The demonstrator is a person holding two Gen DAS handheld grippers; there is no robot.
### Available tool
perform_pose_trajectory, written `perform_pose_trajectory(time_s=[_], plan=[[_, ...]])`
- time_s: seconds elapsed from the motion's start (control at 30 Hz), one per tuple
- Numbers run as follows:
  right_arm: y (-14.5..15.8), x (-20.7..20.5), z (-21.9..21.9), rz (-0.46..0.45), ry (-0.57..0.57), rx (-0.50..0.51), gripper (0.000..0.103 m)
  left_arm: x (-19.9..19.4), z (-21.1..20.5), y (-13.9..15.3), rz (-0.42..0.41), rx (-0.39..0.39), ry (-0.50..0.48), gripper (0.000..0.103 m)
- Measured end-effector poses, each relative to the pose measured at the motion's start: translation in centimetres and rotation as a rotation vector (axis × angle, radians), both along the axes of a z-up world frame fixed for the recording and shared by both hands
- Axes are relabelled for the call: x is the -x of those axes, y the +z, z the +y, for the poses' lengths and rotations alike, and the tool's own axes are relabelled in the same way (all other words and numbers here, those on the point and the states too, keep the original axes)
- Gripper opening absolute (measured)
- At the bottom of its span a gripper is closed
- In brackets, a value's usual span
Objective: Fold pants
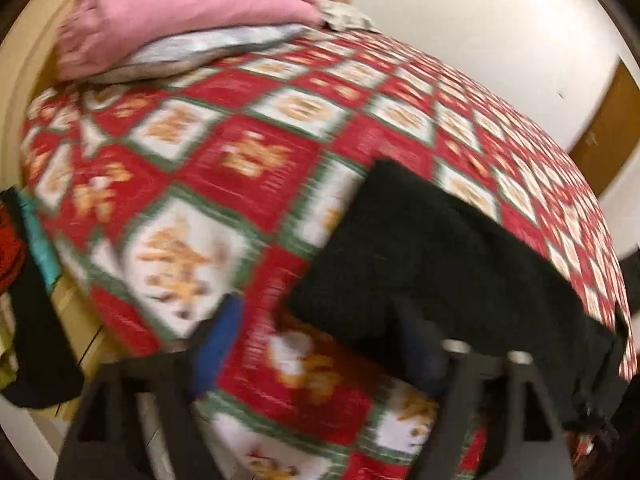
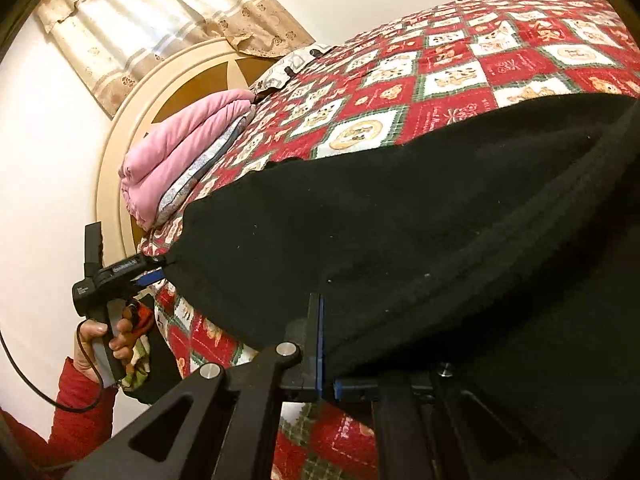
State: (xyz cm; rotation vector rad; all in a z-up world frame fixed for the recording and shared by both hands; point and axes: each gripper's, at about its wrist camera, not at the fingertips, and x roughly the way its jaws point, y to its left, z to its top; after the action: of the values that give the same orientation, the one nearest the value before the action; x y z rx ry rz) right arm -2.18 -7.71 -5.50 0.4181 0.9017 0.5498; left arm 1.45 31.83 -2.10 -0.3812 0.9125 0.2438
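Black pants [image 1: 440, 260] lie flat on a bed with a red, white and green checked quilt [image 1: 240, 160]. In the left wrist view my left gripper [image 1: 320, 344] stands open, with its blue-padded finger [image 1: 216, 340] on the quilt and the other finger over the near corner of the pants. The right wrist view shows the same pants [image 2: 400, 220] spread wide, with the left gripper [image 2: 154, 268] at their far left corner. My right gripper [image 2: 326, 376] is shut on the near edge of the pants, the cloth pinched between its blue pads.
A folded pink blanket [image 2: 180, 148] on a grey-white pillow lies at the head of the bed by the round cream headboard [image 2: 160, 92]. A beige curtain [image 2: 140, 12] hangs behind. A hand [image 2: 116, 340] in a red sleeve holds the left gripper's handle. Clothes hang past the bed's left edge [image 1: 24, 264].
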Motion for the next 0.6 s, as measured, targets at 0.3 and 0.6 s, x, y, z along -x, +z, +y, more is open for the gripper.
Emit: perform_pose_trajectory(time_s=[0.3, 0.6], plan=[[1.4, 0.7, -3.1, 0.103, -0.02, -0.212, 0.074, 1.9, -1.1, 3.3, -0.109, -0.096, 0.088, 0.091], [8.3, -1.5, -1.9, -0.057, 0.163, -0.167, 0.074, 0.1, -10.0, 1.3, -0.13, -0.214, -0.066, 0.09]])
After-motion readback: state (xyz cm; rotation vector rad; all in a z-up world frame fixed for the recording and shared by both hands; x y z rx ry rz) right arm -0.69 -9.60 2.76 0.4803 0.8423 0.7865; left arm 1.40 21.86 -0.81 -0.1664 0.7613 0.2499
